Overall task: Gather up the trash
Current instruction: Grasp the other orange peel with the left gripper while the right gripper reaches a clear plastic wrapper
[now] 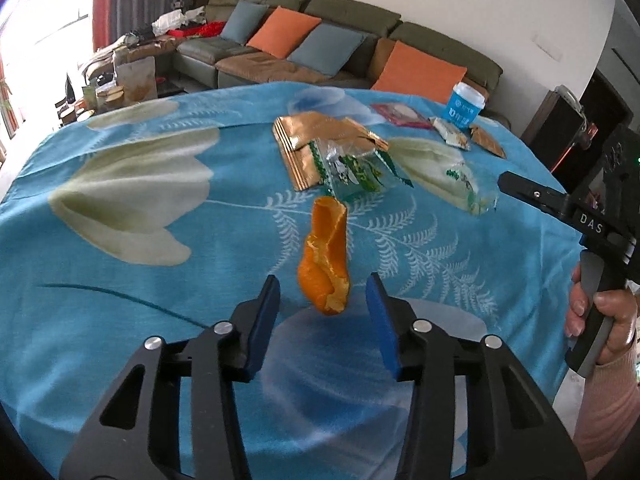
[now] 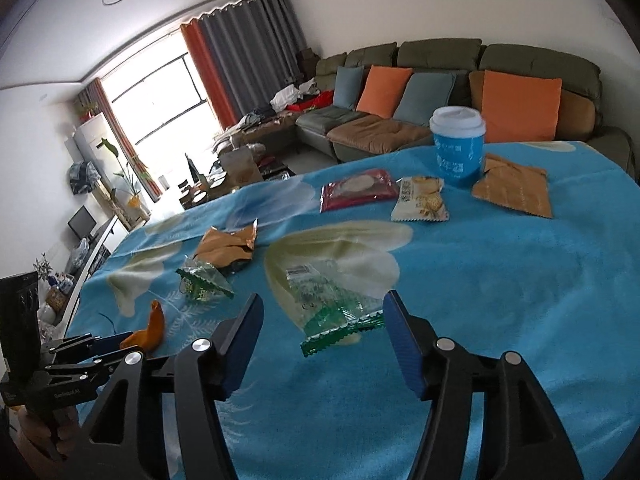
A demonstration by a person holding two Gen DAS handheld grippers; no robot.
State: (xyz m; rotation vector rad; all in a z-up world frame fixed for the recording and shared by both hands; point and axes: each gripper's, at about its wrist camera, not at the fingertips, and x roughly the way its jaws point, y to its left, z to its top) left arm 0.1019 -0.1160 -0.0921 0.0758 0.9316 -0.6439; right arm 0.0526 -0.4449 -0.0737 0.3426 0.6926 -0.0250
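While we look along both tools, we note these points:

Left gripper [image 1: 324, 300]: we see its jaws parted, blue pads on either side of the orange peel [image 1: 326, 258]; the near end of the peel sits in the gap, touching neither pad.
Orange peel: it lies on the blue flowered cloth [image 1: 160, 320] over the tabletop, curled lengthwise, long axis running from 6 toward 12 o'clock in the left view.
Right gripper [image 2: 320, 320]: we see its jaws spread wide around the near end of a clear green-edged wrapper [image 2: 336, 312]; its pads do not press on it.
Clear green-edged wrapper: it lies flat on the cloth, at about 3 o'clock from the peel as the left view shows it.
Second green wrapper [image 1: 352, 172]: crumpled, just beyond the peel at 12 o'clock, resting against a torn gold packet [image 1: 308, 140].
Far trash: at 1 o'clock in the left view we find a red packet [image 2: 356, 190], a white snack packet [image 2: 420, 200], a brown packet [image 2: 512, 192] and a blue cup with a white lid [image 2: 458, 148], close together near the far edge.
Hand [image 1: 600, 316]: it grips the handle of the right tool at 3 o'clock in the left view, a pink sleeve [image 1: 604, 412] below it.
Background: a sofa [image 1: 360, 16] with orange and blue cushions stands beyond the tabletop.
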